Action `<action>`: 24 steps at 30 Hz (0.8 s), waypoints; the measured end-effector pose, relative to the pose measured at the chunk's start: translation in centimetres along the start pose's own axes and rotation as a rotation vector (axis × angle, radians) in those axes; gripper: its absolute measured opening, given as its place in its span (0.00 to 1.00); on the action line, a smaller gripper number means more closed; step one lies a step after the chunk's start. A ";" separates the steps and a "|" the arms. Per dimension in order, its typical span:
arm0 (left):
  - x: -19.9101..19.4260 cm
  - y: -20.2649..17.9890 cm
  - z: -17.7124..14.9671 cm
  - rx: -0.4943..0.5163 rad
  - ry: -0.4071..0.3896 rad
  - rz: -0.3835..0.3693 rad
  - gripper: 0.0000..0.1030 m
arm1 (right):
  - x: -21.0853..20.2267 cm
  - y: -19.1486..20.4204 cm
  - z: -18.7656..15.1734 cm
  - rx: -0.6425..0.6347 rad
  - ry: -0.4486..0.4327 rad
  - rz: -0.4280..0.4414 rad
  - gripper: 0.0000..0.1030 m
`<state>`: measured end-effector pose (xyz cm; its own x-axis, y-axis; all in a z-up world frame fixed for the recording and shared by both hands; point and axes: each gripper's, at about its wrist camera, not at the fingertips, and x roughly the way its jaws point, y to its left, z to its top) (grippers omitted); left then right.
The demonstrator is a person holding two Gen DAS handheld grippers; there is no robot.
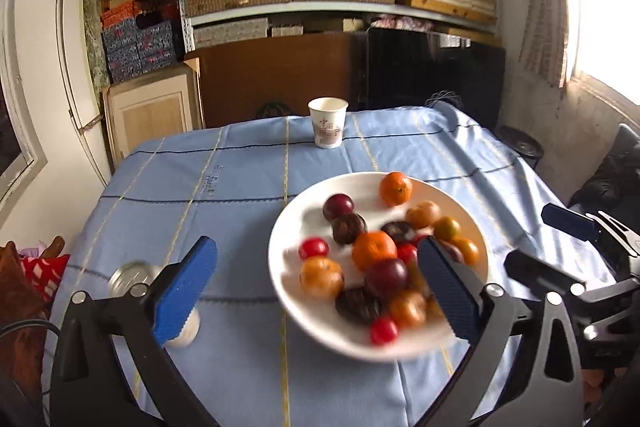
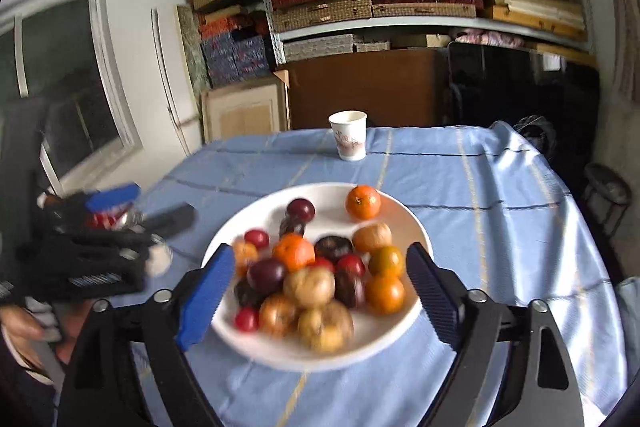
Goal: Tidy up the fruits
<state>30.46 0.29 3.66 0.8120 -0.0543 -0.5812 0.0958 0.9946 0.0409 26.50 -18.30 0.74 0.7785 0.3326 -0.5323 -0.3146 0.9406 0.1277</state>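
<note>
Fruit plate (image 2: 404, 211): lies dead ahead at 12 o'clock of your right gripper (image 2: 320, 291), jaws spread empty; left gripper (image 1: 316, 283), likewise spread empty, sits farther left.

Red print on paper cup (image 1: 327, 123), too blurred to read; faint illegible marking on tablecloth (image 1: 211, 179).

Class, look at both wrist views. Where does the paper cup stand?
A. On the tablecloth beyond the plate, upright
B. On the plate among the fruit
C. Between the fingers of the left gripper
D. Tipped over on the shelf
A: the cup stands upright on the blue tablecloth, apart from and beyond the white plate of fruit, and neither gripper touches it.
</note>
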 end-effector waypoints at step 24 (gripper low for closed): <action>-16.7 -1.4 -12.0 0.031 -0.008 0.034 0.95 | -14.1 5.2 -8.8 -0.069 0.021 -0.085 0.96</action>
<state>9.86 0.83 3.60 0.8197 -0.0214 -0.5724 0.0856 0.9927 0.0854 9.13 -18.71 1.50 0.7928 0.2495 -0.5560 -0.2851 0.9582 0.0235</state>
